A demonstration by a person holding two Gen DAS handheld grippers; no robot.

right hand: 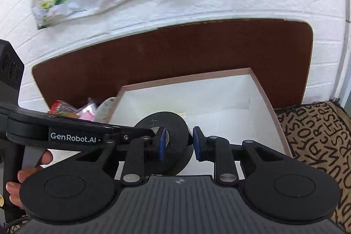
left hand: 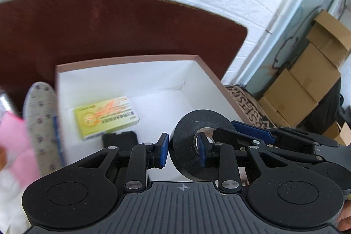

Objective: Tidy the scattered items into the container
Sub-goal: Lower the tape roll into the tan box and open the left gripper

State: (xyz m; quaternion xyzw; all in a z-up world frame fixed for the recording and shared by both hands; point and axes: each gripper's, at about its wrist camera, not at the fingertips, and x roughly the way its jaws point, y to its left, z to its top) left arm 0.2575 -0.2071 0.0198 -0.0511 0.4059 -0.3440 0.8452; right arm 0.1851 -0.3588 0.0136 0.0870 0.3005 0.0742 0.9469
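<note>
1. One roll of black tape (left hand: 198, 146) hangs above the open box (left hand: 140, 59); it is a wide, matte, charcoal ring with a pale inner core, tilted so its flat face shows to both cameras.
2. The left claw (left hand: 183, 151) grips the roll through its wall: one blue pad (left hand: 163, 151) lies on the outer rim, the other sits inside the core hole.
3. The right claw (right hand: 178, 144) holds the same roll likewise, with one blue pad (right hand: 162, 143) at the core and the other at the outer rim; whether that outer pad actually touches cannot be told.
4. The box is one shallow carton, white inside, with a pinkish-brown rim, standing on the dark brown tabletop (left hand: 109, 25).
5. Two things lie on its floor, toward the left side: one yellow-green packet (left hand: 106, 116) printed with red and orange, and one small black flat object (left hand: 119, 138) just beside it, nearer the camera.
6. Outside the box, beside its left wall, stands one grey patterned insole (left hand: 41, 122) with a blue edge; next to it are something pink (left hand: 13, 139), blurred, and a blurred silver item.
7. The right wrist view shows one red-and-clear wrapper (right hand: 60, 108) left of the box.
8. One lettered tan cloth (right hand: 318, 146) lies to the right.
</note>
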